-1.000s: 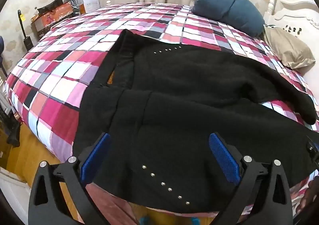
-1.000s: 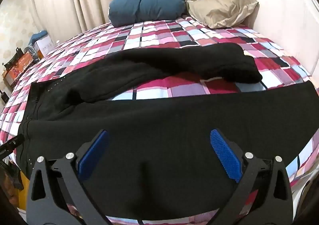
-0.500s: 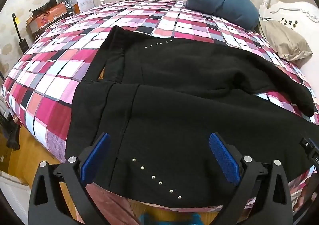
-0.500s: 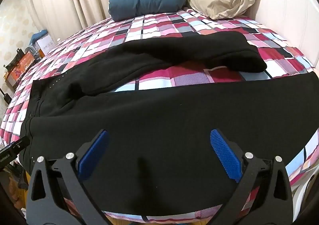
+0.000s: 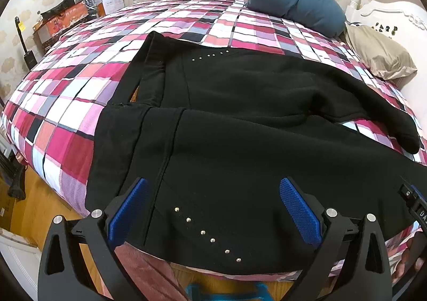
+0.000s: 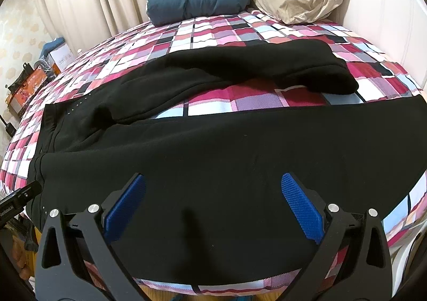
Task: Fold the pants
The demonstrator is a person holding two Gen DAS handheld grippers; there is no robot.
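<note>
Black pants (image 5: 240, 135) lie spread on the checked bedspread (image 5: 80, 93), waistband to the left, legs running right. Rows of small silver studs mark the near hip (image 5: 205, 233). The far leg (image 6: 267, 66) angles away from the near leg (image 6: 240, 157), with bedspread showing between them. My left gripper (image 5: 213, 210) is open and empty above the near waist edge. My right gripper (image 6: 213, 202) is open and empty above the near leg's front edge. Each gripper's tip shows at the edge of the other's view.
A blue pillow (image 5: 296, 2) and a beige pillow (image 5: 379, 55) lie at the head of the bed by the white headboard (image 6: 387, 21). Boxes and bags (image 5: 66, 15) stand beyond the bed's far left side. Wooden floor (image 5: 40, 202) shows below the bed edge.
Both grippers have pulled back and risen slightly, so the pants sit lower and farther in both views. Both stay open and empty. The pants have not moved.
</note>
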